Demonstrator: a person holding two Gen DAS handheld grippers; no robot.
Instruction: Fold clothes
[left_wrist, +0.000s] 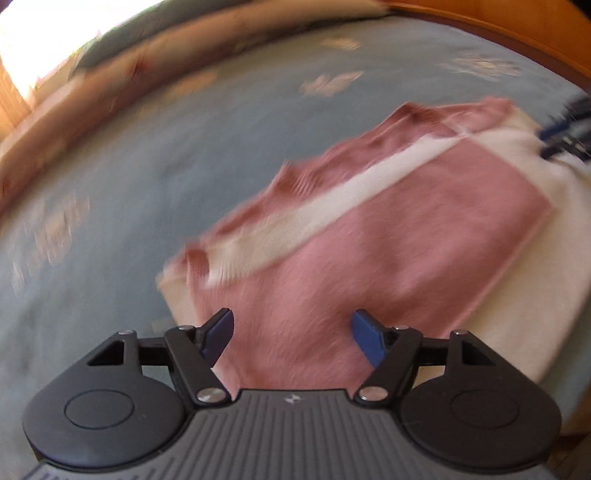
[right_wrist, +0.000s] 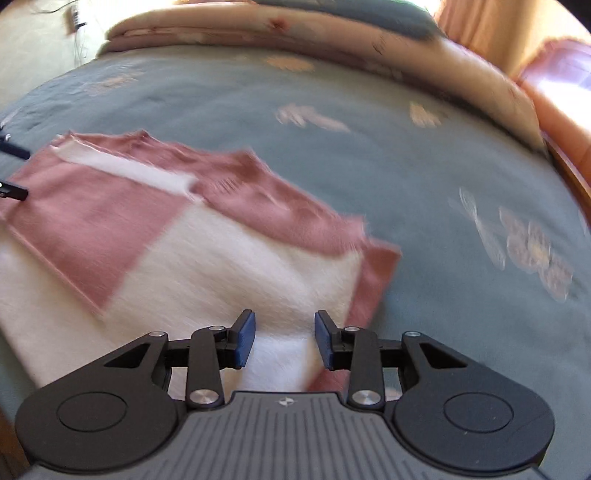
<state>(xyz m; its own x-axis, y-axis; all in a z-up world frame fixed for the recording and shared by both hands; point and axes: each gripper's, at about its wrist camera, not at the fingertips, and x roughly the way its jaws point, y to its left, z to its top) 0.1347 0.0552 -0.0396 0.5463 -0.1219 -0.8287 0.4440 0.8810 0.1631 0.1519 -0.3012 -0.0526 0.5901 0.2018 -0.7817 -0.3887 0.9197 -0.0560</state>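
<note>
1. The bed (left_wrist: 155, 155), under a grey-blue cover with pale flower prints, fills both views; a rolled quilt (right_wrist: 332, 40) lies along the upper edge of the right wrist view.
2. The sweater (left_wrist: 388, 251), pink and cream in blocks, lies flat on the cover, centre to right in the left wrist view and left to centre in the right one. It looks part-folded, with a pink panel over the cream body, though blur hides the edges.
3. The left tool (left_wrist: 291, 339) sits at lower centre, its blue pads spread wide over pink cloth, pinching nothing.
4. The right tool (right_wrist: 284, 339) sits at lower centre over the cream near edge, jaws narrower but with a clear gap and nothing gripped.
5. My reading: the step in hand is taking up the near edge for the next fold. To do it well, each tool should come down on its own corner, catch every layer together, close fully before lifting, then carry both corners level so the fold lands square.
</note>
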